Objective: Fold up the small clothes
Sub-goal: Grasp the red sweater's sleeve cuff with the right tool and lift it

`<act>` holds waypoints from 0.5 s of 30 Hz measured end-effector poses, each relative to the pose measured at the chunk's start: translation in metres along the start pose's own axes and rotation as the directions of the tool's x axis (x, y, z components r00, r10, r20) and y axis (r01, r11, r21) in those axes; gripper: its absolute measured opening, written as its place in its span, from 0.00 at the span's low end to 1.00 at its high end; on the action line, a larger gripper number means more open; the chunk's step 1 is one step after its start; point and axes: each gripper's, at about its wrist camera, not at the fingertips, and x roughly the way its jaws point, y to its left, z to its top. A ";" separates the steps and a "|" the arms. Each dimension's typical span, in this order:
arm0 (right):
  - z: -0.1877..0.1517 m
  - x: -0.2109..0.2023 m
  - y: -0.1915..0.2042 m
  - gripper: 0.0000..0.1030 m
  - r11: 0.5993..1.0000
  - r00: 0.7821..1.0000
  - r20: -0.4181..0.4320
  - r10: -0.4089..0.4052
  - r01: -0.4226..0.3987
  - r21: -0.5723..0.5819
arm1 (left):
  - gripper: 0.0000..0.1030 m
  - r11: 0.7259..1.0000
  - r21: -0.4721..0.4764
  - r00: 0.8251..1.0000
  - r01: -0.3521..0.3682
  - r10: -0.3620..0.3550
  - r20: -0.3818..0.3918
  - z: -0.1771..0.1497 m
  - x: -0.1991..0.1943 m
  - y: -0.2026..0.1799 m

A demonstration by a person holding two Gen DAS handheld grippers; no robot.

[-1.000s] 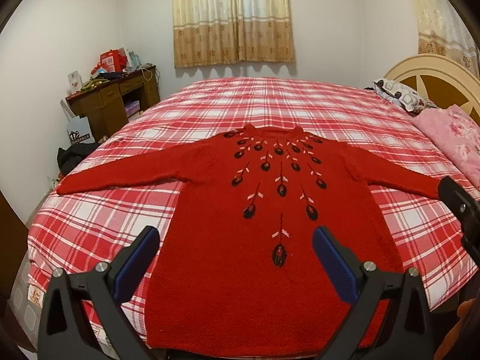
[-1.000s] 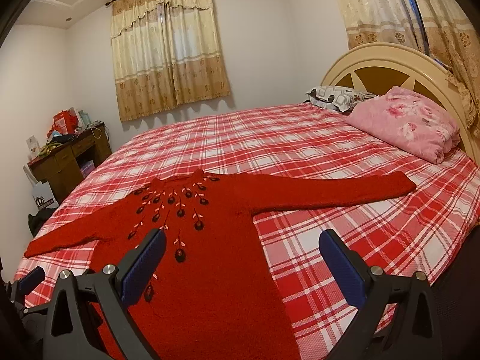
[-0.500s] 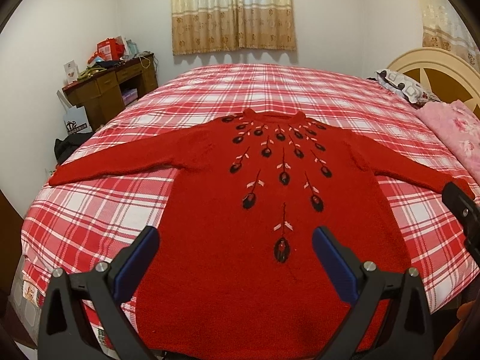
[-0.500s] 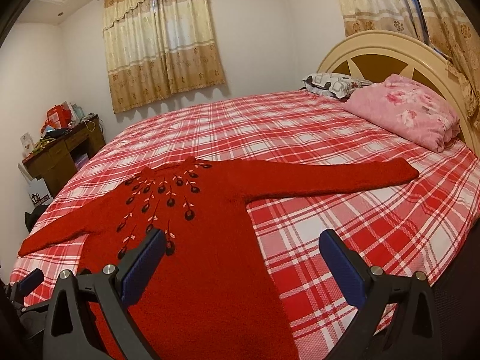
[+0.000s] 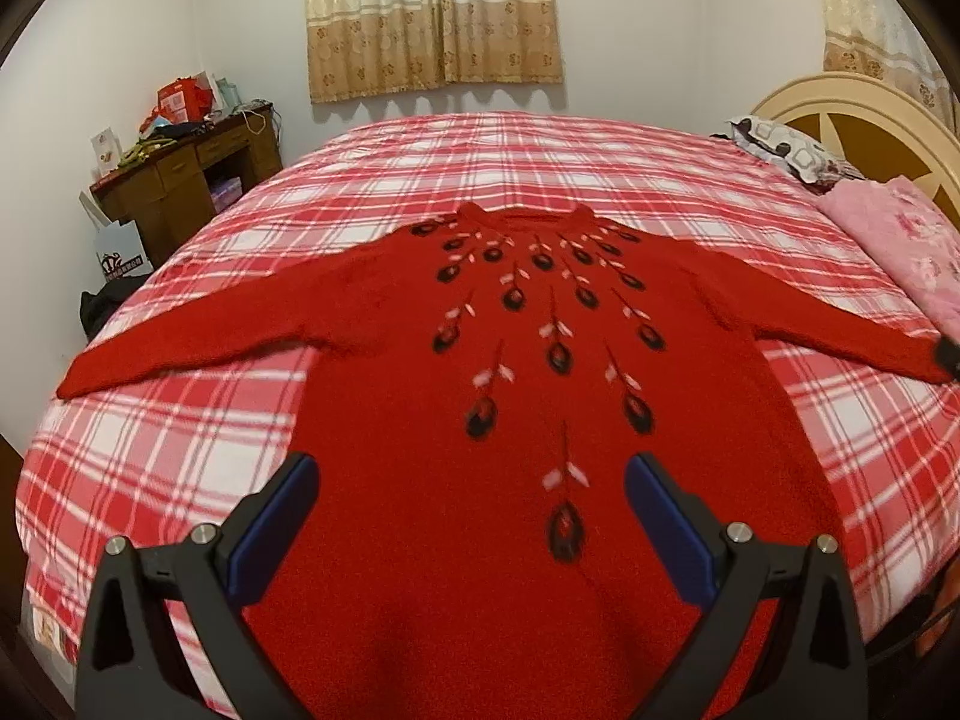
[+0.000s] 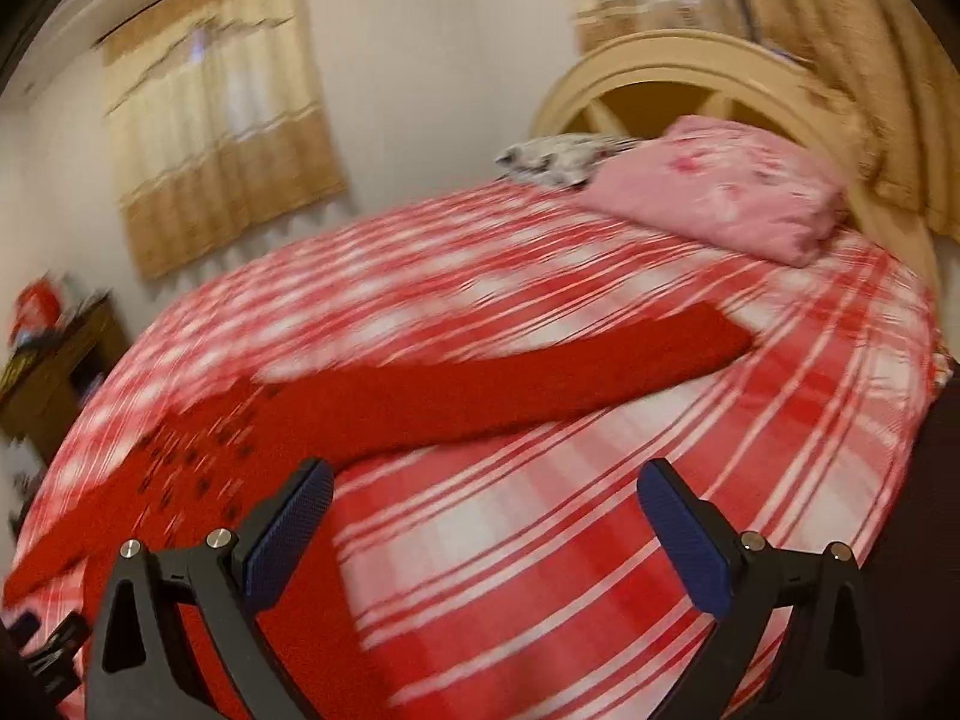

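A red knitted sweater [image 5: 510, 420] with dark feather motifs lies flat, front up, on the plaid bed [image 5: 180, 432], both sleeves spread wide. My left gripper [image 5: 471, 480] hovers open above the sweater's lower body with nothing between its fingers. In the blurred right wrist view the right sleeve [image 6: 510, 384] runs toward its cuff [image 6: 714, 333]. My right gripper [image 6: 483, 486] hangs over the bare bedspread beside the sweater's right side; its jaws stand wide and are closing slightly, with nothing between them. The right gripper's tip [image 5: 948, 357] shows at the left wrist view's far right edge.
A folded pink quilt [image 6: 720, 186] and a patterned pillow [image 5: 780, 147] lie by the cream headboard [image 6: 690, 78]. A cluttered wooden desk [image 5: 180, 174] with a paper bag [image 5: 120, 252] stands left of the bed. Curtains [image 5: 432, 12] cover the far window.
Both grippers have moved forward and lower over the bed. The right one has swung to the right, from the sweater's body toward the right sleeve, and rolled; its view is now blurred.
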 end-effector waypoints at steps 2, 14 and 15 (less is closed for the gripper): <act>0.020 0.007 -0.028 0.82 0.998 0.998 0.046 -0.052 0.051 0.037 | 1.00 1.000 0.002 1.000 0.001 -0.001 0.012 0.011 0.008 0.003; 0.094 0.116 -0.182 0.56 0.892 0.976 -0.176 -0.128 0.191 0.410 | 1.00 0.993 -0.120 0.999 0.004 0.001 0.042 0.081 0.042 0.031; 0.092 0.130 -0.182 0.52 0.897 0.968 -0.216 -0.127 0.205 0.392 | 1.00 0.994 -0.110 0.999 -0.004 0.009 0.044 0.081 0.043 0.030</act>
